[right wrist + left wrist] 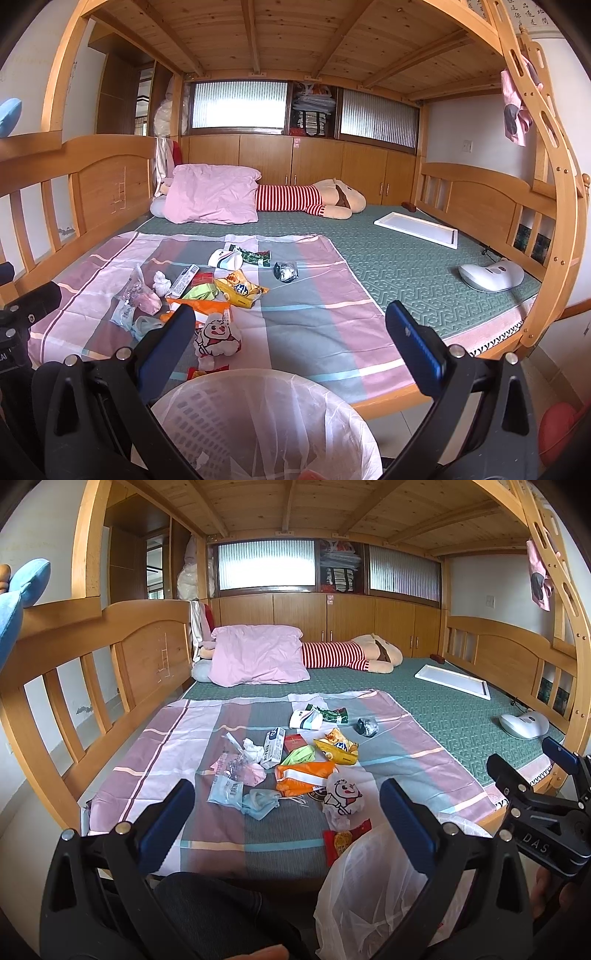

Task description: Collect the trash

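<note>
Trash [295,760] litters the bedsheet [406,738] — beyond both grippers' spread, empty fingers [166,343].

A wooden bunk bed [110,173] carries a green patterned mattress [399,266]. A pink-and-grey checked sheet [306,314] is spread over the near left part of it. Scattered wrappers [240,288] and other trash are seen on the sheet, clustered toward its left half. Directly on the mattress are noted: a pink pillow [210,199], a striped plush toy [314,201], a white flat frame [417,229] and a white rounded device [491,277].
</note>
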Available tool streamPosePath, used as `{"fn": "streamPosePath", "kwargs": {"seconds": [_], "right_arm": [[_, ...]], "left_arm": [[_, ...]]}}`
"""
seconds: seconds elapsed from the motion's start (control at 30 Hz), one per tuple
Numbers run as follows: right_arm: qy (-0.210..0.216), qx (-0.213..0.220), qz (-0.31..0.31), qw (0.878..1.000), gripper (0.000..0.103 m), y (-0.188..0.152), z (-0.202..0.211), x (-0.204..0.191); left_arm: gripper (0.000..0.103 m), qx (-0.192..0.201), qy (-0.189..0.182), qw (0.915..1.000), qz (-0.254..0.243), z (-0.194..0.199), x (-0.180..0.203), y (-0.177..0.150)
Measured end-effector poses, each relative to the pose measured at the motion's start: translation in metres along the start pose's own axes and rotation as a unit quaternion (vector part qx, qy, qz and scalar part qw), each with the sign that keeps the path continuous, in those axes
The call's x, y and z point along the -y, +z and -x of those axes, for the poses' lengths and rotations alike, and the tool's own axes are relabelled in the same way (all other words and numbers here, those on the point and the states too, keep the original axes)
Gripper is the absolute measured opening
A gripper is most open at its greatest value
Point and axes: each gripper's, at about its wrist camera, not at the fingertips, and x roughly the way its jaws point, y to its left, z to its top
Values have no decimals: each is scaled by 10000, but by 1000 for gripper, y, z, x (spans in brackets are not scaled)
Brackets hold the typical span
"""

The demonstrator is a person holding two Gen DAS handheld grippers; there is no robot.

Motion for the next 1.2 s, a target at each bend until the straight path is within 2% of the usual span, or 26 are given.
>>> {"fn": "streamPosePath", "kwargs": {"seconds": [1.2], "right_arm": [[64, -106, -42, 9999, 100, 2, -2, 2]], "left_arm": [[100, -81, -13, 10000, -52, -1, 8, -2]]}}
